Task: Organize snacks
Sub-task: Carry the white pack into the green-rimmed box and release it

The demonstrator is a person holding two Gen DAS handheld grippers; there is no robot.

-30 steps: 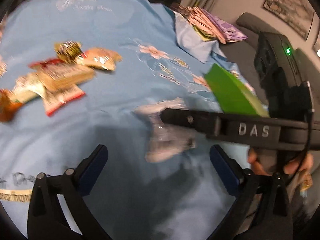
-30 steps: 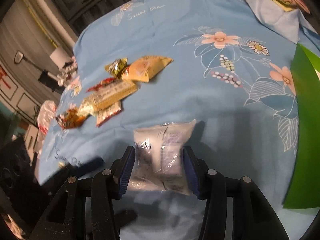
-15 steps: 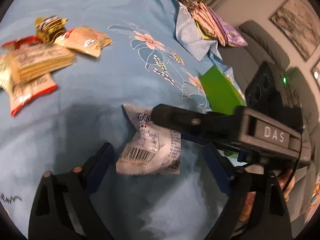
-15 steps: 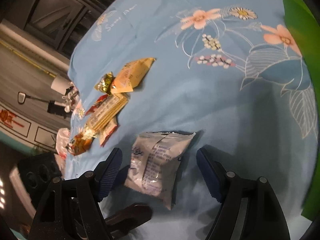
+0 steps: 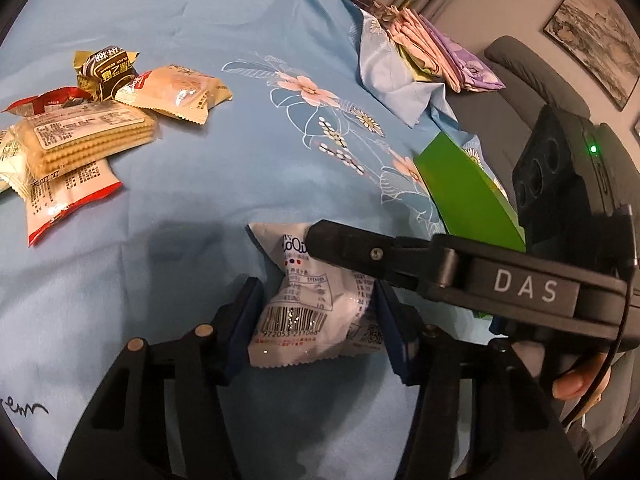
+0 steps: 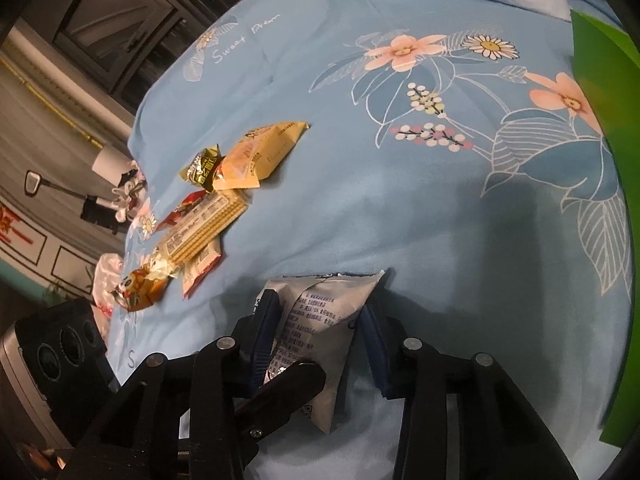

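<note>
A white snack packet (image 5: 304, 312) with a barcode lies on the blue floral cloth (image 5: 240, 140). It sits between the blue pads of my left gripper (image 5: 318, 320), whose jaws are closing, and both pads touch its sides. My right gripper's black finger (image 5: 360, 248) crosses over the packet's far end. In the right wrist view the same packet (image 6: 320, 320) is pinched between the pads of my right gripper (image 6: 320, 336), whose jaws are also closing. A finger (image 6: 288, 396) of the left gripper lies over the packet's near corner there.
A pile of snack packets (image 5: 88, 136) (image 6: 200, 232) lies to the left on the cloth. A green box (image 5: 468, 200) (image 6: 600, 80) stands to the right. Folded cloths (image 5: 432, 52) are at the far right edge, with a grey sofa (image 5: 516, 56) behind. A hand (image 5: 572, 384) holds the right gripper.
A second ago the right gripper held the packet and the left stood wide open. Half a second ago both stood open around it on the cloth. Now both have closed onto it.
</note>
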